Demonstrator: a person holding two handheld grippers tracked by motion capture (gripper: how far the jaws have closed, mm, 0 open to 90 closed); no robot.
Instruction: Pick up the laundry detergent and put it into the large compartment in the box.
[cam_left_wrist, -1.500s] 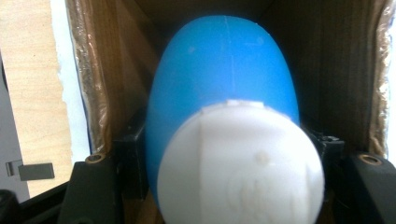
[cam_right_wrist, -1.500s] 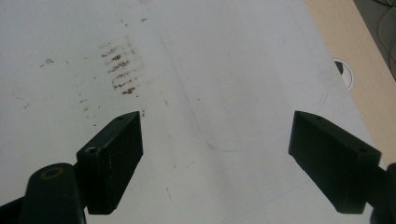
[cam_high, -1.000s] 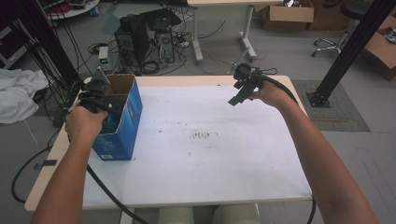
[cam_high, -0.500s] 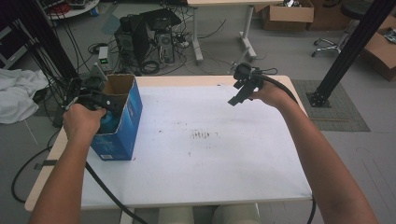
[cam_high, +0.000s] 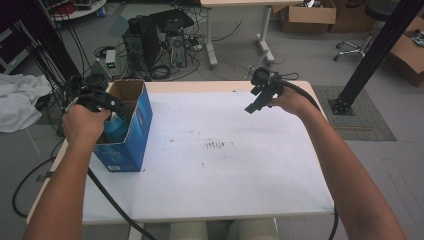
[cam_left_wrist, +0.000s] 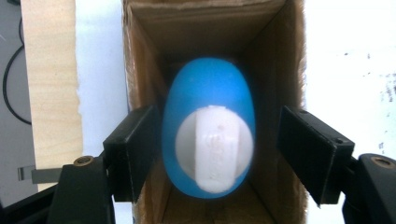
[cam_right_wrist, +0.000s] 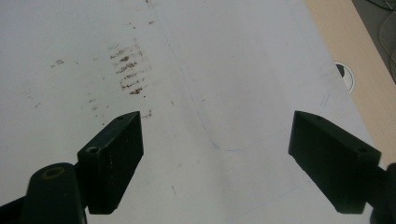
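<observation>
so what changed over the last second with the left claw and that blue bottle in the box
The left claw has just been opening and has lifted slightly above the blue box. The blue bottle stands in the box between the jaws; the pads no longer press on it, so it has been let go. The right claw stayed open and in place over the white table. Box and bottle kept their places.

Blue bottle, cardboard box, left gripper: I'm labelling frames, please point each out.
blue bottle (cam_left_wrist: 205, 98), left gripper view, blue shoulder above the white cap.
cardboard box (cam_high: 142, 122), high view, blue outer side.
left gripper (cam_left_wrist: 212, 154), left gripper view, midway between fingertips.
</observation>
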